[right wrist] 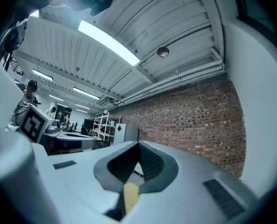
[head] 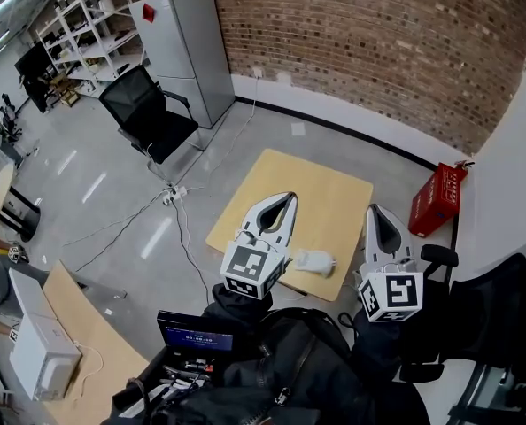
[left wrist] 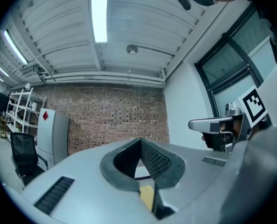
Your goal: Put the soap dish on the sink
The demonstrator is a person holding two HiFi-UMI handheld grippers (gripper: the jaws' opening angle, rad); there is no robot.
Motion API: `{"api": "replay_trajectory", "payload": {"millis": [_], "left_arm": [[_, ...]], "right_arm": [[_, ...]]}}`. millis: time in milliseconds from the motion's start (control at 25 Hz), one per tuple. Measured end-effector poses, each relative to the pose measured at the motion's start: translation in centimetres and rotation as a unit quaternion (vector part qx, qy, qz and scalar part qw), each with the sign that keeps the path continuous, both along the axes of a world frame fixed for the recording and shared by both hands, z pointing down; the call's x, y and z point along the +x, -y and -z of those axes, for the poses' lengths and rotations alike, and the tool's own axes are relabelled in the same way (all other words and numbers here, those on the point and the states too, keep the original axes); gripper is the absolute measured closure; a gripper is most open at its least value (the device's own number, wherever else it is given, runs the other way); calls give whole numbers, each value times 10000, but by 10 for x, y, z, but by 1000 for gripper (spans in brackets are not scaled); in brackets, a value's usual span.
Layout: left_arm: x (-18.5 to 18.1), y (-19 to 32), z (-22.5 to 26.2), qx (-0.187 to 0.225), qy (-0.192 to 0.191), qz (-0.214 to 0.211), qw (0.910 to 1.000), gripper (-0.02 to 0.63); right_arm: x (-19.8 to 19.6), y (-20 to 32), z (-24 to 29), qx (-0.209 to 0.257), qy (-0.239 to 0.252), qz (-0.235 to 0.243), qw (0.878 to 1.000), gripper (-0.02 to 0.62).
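On the wooden table [head: 338, 197] lies a white object [head: 314, 261]; red crate [head: 437, 199] nearby.

The soap dish [head: 314, 261] is small, white and rounded. It lies flat on the low wooden table [head: 334, 193], near its front edge.

Light: bright, even overhead; ceiling tube [left wrist: 100, 13] blown out, light strip [right wrist: 108, 42] glaring | Floor [head: 95, 184]: pale streak reflections, soft shadows | Optics: heavy fisheye, dark vignetted corners in both gripper views | Focus: right claw [right wrist: 138, 148] near lens soft, perhaps defocus; brick wall [head: 378, 51] sharp in head view
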State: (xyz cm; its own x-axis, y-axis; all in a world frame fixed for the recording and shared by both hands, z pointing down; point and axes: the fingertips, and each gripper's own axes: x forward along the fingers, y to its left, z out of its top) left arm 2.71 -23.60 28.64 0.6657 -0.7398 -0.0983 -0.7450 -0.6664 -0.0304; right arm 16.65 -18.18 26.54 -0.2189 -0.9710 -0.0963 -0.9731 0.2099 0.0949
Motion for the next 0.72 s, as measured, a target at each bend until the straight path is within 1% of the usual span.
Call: {"api": "replay_trajectory", "payload": {"millis": [200,720], "left_arm": [[-4,3,1,17,-35,22,10000,604],[3,7,-10,-80,44,-12,10000,604]], "right_arm": [[-4,1,1,17,-53,-21,10000,589],[0,7,-7,-46,-67,-86,9999,589]]}}
